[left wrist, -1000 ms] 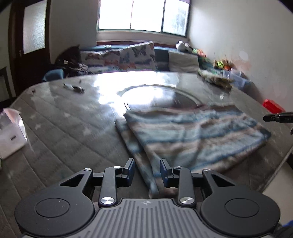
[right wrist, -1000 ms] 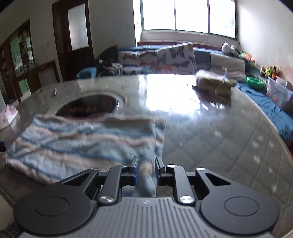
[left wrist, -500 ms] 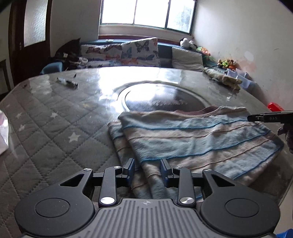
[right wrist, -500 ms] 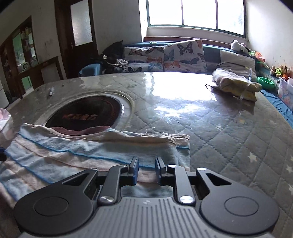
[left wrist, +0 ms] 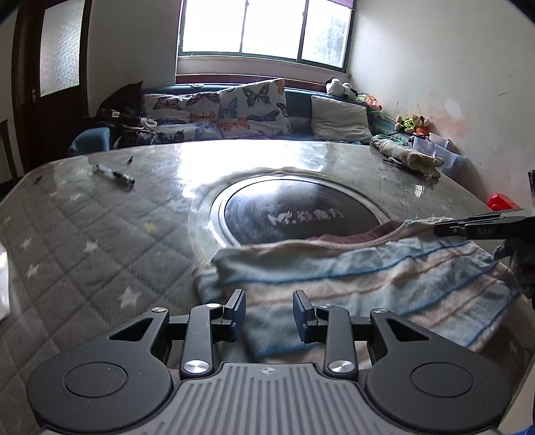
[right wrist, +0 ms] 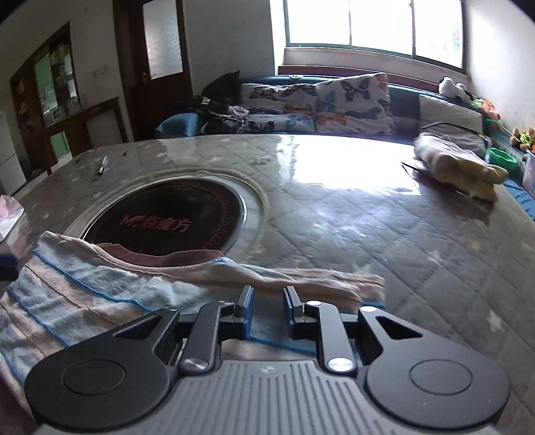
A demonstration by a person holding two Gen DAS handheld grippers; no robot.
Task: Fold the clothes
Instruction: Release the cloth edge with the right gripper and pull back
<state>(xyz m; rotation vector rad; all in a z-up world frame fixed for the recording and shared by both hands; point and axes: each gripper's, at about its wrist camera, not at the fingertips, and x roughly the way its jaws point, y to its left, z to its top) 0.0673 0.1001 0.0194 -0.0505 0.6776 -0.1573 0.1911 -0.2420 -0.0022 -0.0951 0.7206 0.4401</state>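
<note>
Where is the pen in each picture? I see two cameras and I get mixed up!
Left wrist view: the pen lies far left on the table, left of the round black cooktop.
Right wrist view: the pen lies at upper left, beyond the cooktop.
Shared landmark: the cooktop set in the table; the striped garment overlaps its near edge in both views.

Daylight from far window [left wrist: 264, 30] glares off my tabletop [right wrist: 334, 160]; window overexposed, fisheye bends and darkens corners, near cloth [left wrist: 367, 284] slightly motion-blurred.
</note>
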